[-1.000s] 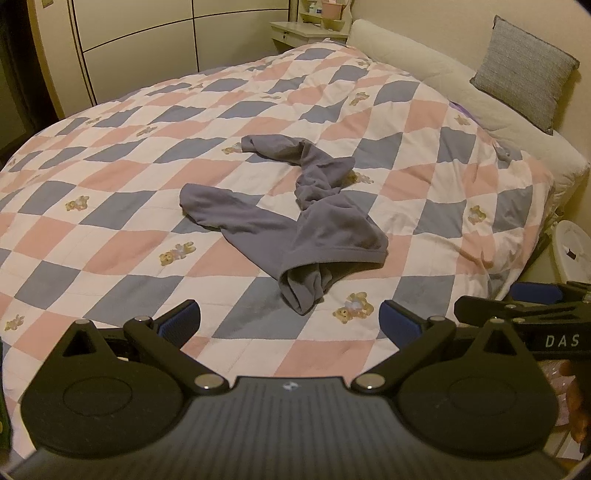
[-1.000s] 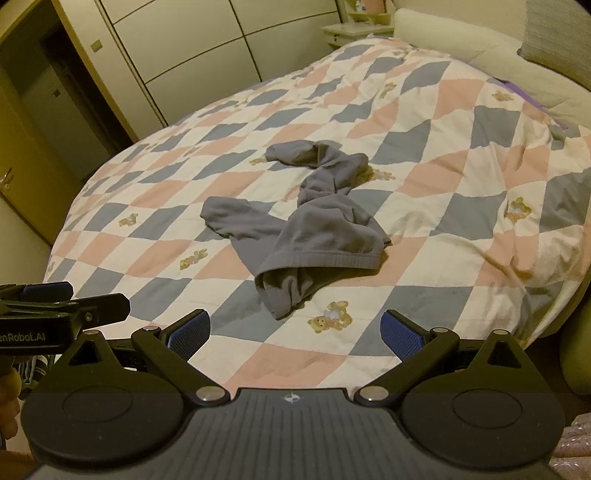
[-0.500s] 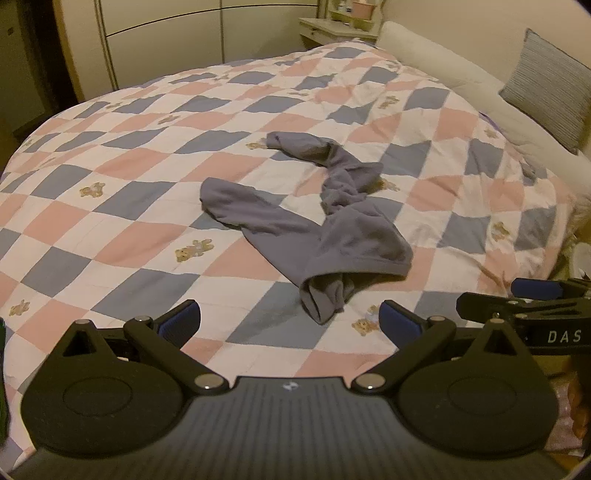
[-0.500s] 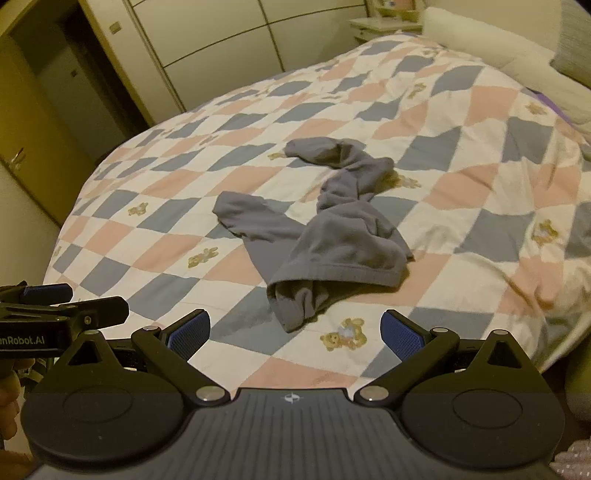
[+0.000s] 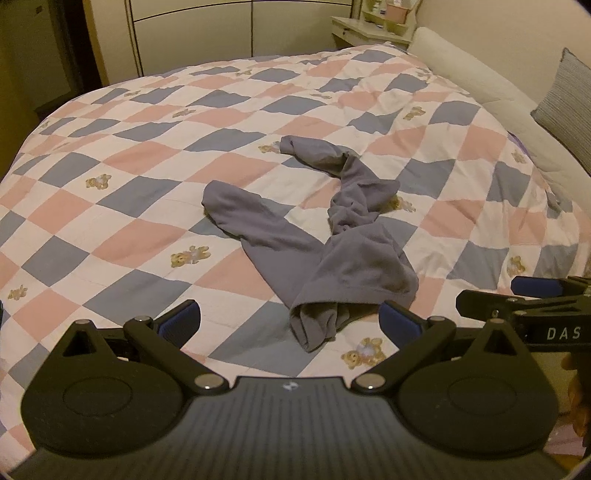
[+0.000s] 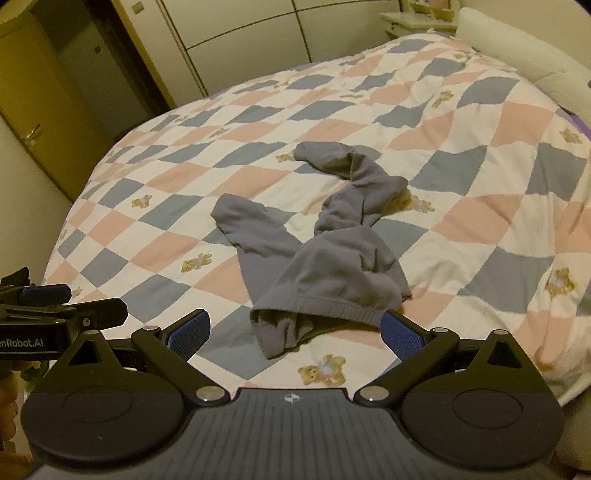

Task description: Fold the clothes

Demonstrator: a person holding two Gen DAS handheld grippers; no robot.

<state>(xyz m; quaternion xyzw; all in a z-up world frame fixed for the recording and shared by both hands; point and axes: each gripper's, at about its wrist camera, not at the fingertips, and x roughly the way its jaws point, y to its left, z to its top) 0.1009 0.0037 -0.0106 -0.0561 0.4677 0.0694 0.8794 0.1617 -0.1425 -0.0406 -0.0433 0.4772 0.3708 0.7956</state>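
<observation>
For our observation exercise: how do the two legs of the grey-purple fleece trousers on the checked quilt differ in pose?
The trousers' left-hand leg lies flat and smooth; the right-hand leg is twisted and bunched. The left-hand leg runs straight; the right-hand leg bends sideways at its far end. Both meet at the elastic waistband on the quilt.

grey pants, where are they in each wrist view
Left wrist: the grey pants lie mid-frame on the quilt, waistband nearest, just ahead of the open left gripper.
Right wrist: the pants sit mid-frame, waistband between the open right gripper fingers.
Shared landmark: the nightstand at top right.
</observation>
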